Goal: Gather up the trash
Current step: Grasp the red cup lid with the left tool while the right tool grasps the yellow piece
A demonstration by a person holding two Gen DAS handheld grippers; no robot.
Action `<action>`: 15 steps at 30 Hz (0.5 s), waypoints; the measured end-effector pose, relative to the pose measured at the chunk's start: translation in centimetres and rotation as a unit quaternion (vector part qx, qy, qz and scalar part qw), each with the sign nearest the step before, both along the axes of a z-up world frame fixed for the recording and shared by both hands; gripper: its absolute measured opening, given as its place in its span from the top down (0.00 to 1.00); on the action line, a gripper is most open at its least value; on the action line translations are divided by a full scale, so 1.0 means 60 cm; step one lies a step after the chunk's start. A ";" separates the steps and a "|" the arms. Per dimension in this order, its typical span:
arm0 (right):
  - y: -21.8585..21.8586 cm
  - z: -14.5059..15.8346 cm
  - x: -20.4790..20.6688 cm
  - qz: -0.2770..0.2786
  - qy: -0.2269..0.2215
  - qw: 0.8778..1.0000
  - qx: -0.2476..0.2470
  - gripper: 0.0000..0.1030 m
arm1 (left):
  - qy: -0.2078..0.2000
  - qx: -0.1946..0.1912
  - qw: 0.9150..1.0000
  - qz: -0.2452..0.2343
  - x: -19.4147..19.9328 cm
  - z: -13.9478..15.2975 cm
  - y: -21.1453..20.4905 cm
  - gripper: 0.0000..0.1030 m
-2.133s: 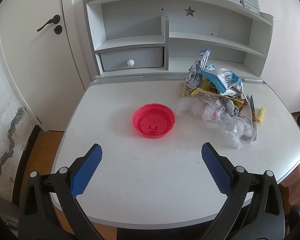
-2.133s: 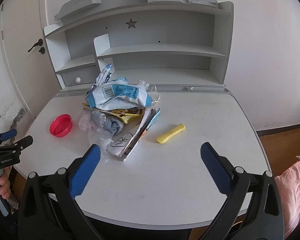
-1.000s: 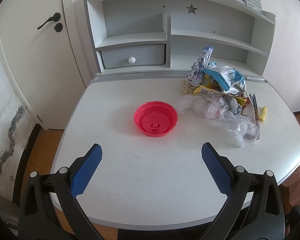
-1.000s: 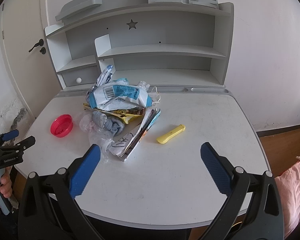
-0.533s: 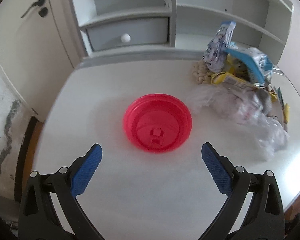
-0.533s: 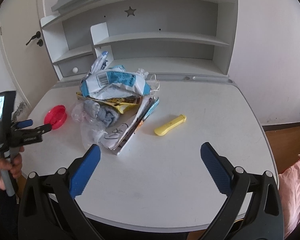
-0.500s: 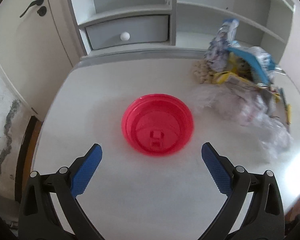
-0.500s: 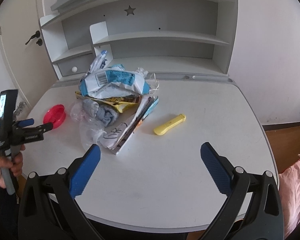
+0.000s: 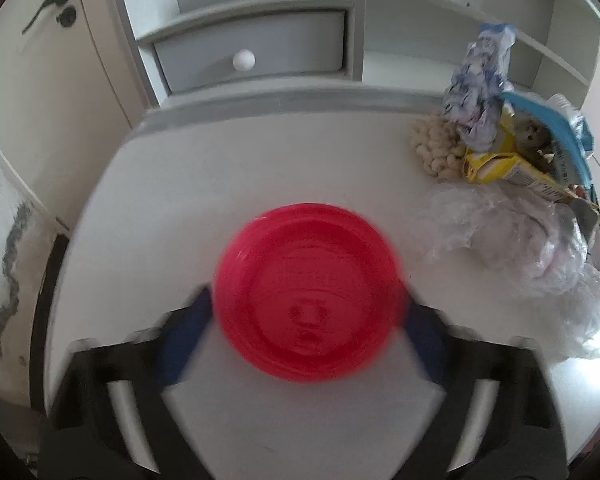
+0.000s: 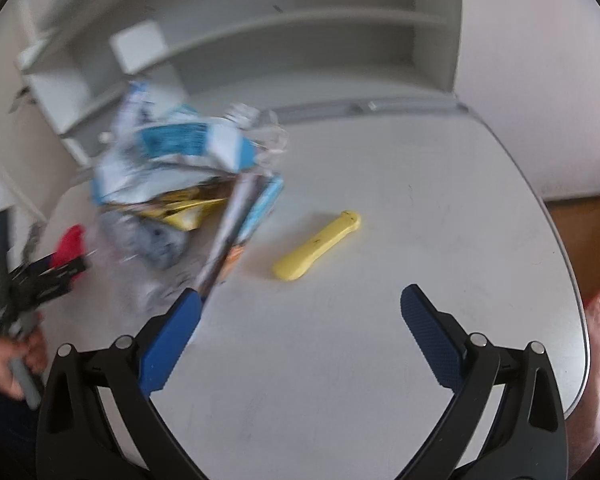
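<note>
A red plastic lid [image 9: 306, 292] lies on the white desk [image 9: 260, 160], between the blue pads of my left gripper [image 9: 306, 312]; the pads stand at its left and right rims, wide apart, and the blur hides whether they touch it. A trash pile [image 9: 512, 168] of wrappers, clear plastic and puffed snacks lies at the right. In the right wrist view the pile [image 10: 180, 176] is at the left and a yellow handle-shaped piece [image 10: 318, 246] lies ahead of my right gripper [image 10: 300, 308], which is open and empty above the desk. The left gripper also shows there [image 10: 40, 280].
A grey shelf unit with a drawer [image 9: 252, 60] stands along the desk's back edge. A white door [image 9: 40, 80] is at the left. The desk's rounded front edge [image 10: 576, 360] and a wooden floor [image 10: 580, 232] lie to the right.
My left gripper has moved forward and down until the red lid sits between its pads. My right gripper has moved closer to the desk and tilted toward the yellow piece and pile.
</note>
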State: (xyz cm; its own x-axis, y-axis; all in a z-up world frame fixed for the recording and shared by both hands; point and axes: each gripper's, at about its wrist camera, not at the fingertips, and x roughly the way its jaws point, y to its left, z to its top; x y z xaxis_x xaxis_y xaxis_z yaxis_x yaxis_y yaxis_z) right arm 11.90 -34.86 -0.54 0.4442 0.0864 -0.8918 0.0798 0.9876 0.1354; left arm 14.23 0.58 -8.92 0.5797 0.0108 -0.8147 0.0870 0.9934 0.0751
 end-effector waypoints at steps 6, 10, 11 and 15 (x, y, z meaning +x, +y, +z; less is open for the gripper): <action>-0.013 -0.040 0.077 -0.050 0.062 0.997 0.003 0.31 | -0.023 -0.004 1.000 -0.019 -0.016 0.029 -0.001 0.24; -0.009 -0.054 0.104 -0.068 0.092 0.993 -0.021 0.45 | -0.040 -0.008 0.999 -0.028 -0.029 0.056 0.007 0.24; -0.008 -0.054 0.105 -0.068 0.096 0.993 -0.025 0.53 | -0.044 -0.005 0.999 -0.029 -0.032 0.059 0.008 0.24; -0.002 -0.054 0.102 -0.062 0.108 0.992 -0.035 0.87 | -0.050 -0.015 0.998 -0.035 -0.043 0.076 0.014 0.24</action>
State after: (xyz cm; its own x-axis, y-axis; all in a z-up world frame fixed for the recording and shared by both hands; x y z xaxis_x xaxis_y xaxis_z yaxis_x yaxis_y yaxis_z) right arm 18.00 -35.01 -3.76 0.2455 -0.0230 -0.9691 0.2208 0.9748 0.0328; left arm 11.66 1.44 -4.37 0.6566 -0.0561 -0.7522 0.1498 0.9871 0.0572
